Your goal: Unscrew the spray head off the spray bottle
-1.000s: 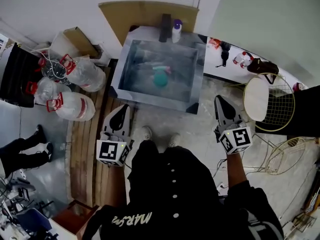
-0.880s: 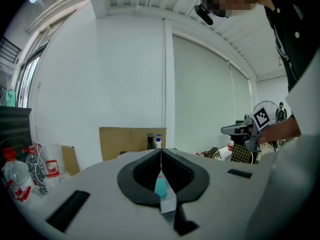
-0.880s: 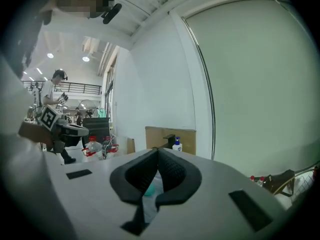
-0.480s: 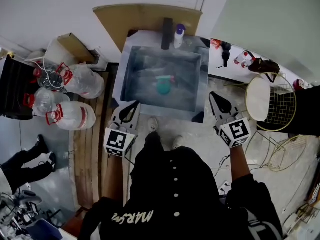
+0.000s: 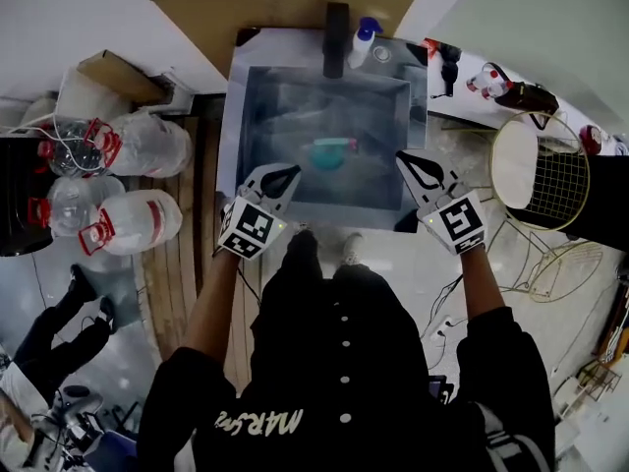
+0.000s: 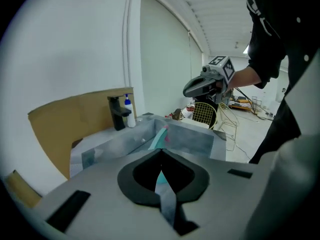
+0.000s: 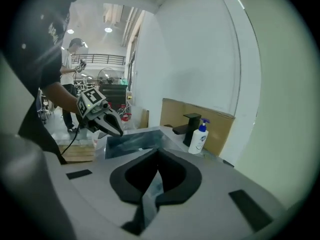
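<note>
A teal spray bottle [image 5: 327, 153] with a pink spray head lies on its side in the grey sink [image 5: 253, 107]. In the left gripper view the bottle [image 6: 159, 137] shows just beyond the jaw tips, inside the basin. My left gripper [image 5: 291, 173] is shut and empty, hanging over the sink's near left edge. Over the near right corner, my right gripper [image 5: 401, 157] is also shut with nothing in it. Neither touches the bottle. Each gripper sees the other: the right gripper [image 6: 199, 86] and the left gripper [image 7: 108, 122].
A black faucet [image 5: 336, 39] and a white soap bottle [image 5: 365, 39] stand at the sink's back edge, before a cardboard sheet [image 5: 265, 4]. Large water jugs [image 5: 138, 147] and wooden boards [image 5: 194, 264] lie left. A wire chair [image 5: 536, 170] stands right.
Both grippers have moved forward and down from beside the person's body to the sink's near edge. The sink and bottle sit closer in the head view. The jaws stayed shut.
</note>
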Available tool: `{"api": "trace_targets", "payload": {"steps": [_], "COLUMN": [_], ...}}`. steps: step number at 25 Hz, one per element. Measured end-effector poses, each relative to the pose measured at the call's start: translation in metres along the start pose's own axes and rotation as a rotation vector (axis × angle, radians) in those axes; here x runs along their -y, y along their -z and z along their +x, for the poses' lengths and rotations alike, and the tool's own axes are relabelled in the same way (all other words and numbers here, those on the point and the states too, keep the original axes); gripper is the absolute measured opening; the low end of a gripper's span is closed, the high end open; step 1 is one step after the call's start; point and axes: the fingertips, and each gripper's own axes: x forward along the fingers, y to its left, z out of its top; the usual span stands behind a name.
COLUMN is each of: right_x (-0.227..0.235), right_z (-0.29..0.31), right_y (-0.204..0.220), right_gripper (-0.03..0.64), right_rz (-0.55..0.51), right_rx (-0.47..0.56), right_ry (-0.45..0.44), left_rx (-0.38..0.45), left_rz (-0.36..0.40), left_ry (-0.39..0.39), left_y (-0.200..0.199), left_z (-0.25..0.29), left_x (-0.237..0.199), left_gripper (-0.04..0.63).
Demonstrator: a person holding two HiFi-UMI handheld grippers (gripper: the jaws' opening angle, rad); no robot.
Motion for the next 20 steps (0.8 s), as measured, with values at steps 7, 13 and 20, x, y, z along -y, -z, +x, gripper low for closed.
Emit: {"api": "trace_targets", "payload": {"steps": [7,13,20], "right_x": [-0.007,0.006,0.021], "right_z": [0.056,0.086,0.113], "right_y": [0.012,0.017,0.025], "right_gripper": [0.012,0.012,0.012], "right_rz": [-0.034,-0.049,-0.111], "right_rx": [-0.023,-0.015,-0.042], "right_ry": [-0.108,-0.201,-0.318], "left_rx": [-0.096,-0.149,-0.182], "left_rz": [-0.007,0.002,0.024], "left_ry": [0.171,0.284,0.353], "left_y": [0.042,0.067,0.088], "left_z": [0.068,0.099,0.121], "left_x": [-0.021,-0.017,-0.021], "left_gripper": [0.026,0.11,0.219]}}
